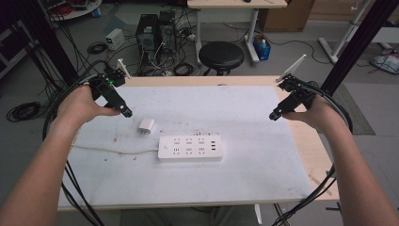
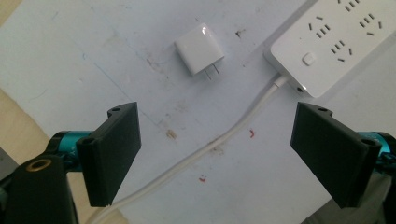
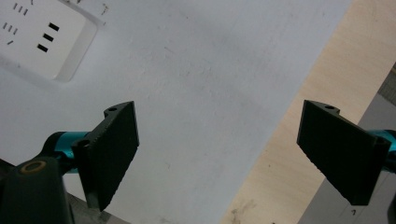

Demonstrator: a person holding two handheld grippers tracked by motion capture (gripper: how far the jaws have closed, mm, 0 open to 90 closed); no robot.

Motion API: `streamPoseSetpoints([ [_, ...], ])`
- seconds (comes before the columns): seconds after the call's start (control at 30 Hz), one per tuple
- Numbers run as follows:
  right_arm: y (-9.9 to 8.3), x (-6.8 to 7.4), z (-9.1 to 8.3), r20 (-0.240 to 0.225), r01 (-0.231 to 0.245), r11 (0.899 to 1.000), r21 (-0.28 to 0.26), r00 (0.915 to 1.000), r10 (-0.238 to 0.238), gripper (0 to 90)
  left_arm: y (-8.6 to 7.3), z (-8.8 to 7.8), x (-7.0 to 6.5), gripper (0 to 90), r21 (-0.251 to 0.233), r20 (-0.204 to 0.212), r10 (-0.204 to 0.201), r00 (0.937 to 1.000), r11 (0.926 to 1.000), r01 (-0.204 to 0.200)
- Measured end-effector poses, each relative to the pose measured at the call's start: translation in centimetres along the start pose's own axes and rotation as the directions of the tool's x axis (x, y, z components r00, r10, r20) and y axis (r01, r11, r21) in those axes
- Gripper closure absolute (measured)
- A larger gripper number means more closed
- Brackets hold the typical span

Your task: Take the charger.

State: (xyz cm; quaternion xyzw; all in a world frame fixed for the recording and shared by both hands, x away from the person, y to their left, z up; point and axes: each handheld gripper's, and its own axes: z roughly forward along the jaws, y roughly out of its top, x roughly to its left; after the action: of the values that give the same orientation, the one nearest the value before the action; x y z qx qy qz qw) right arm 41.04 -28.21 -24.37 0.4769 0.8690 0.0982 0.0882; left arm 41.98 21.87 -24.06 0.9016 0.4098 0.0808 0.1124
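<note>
A white power strip (image 1: 190,148) lies on the white mat, its cord (image 1: 113,150) running off to the left. A small white plug adapter (image 1: 147,125) lies just beyond the strip's left end, prongs toward the strip. My left gripper (image 1: 126,113) hovers left of the adapter, open and holding nothing. In the left gripper view the adapter (image 2: 199,48), the strip's end (image 2: 334,44) and the cord (image 2: 210,149) lie ahead of the wide-apart jaws (image 2: 217,156). My right gripper (image 1: 274,116) hangs open over the mat's right side. A strip corner (image 3: 44,35) appears in the right gripper view.
The white mat (image 1: 254,141) covers most of a wooden table (image 1: 315,155), with bare wood along the right edge. Behind the table stand a black stool (image 1: 221,55), computer towers (image 1: 155,32) and tangled cables on the floor.
</note>
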Motion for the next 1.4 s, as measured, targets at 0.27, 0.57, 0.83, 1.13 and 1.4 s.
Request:
streamPoseSetpoints([
  [0.27, -0.2, 0.0, 0.4, -0.005, 0.002, 1.0, -0.022, 1.0, -0.002, 12.3, 1.0, 1.8, -0.3, 16.1, -0.002, 0.014, -0.059, 0.9981, 0.9982, 0.059],
  [0.57, 0.0, 0.3, 0.5, -0.003, 0.009, 0.999, -0.03, 1.0, -0.009, 12.3, 1.8, 3.5, -0.5, 16.2, -0.004, 0.016, -0.132, 0.9911, 0.9912, 0.133],
  [0.83, -0.2, 0.1, 0.2, 0.002, 0.004, 0.999, -0.045, 1.0, -0.004, 12.3, 2.6, 5.6, 0.0, 16.2, 0.002, -0.006, -0.246, 0.9692, 0.9692, 0.246],
  [1.13, -0.5, -0.3, 0.0, 0.004, -0.006, 0.999, -0.05, 1.0, 0.006, 12.3, 2.7, 7.9, 0.8, 16.2, 0.011, -0.007, -0.318, 0.948, 0.9479, 0.318],
  [1.4, -0.5, -0.5, 0.4, 0.002, -0.007, 0.999, -0.049, 1.0, 0.007, 12.3, 3.1, 11.2, 1.0, 16.2, 0.065, -0.001, -0.376, 0.9264, 0.9245, 0.376],
])
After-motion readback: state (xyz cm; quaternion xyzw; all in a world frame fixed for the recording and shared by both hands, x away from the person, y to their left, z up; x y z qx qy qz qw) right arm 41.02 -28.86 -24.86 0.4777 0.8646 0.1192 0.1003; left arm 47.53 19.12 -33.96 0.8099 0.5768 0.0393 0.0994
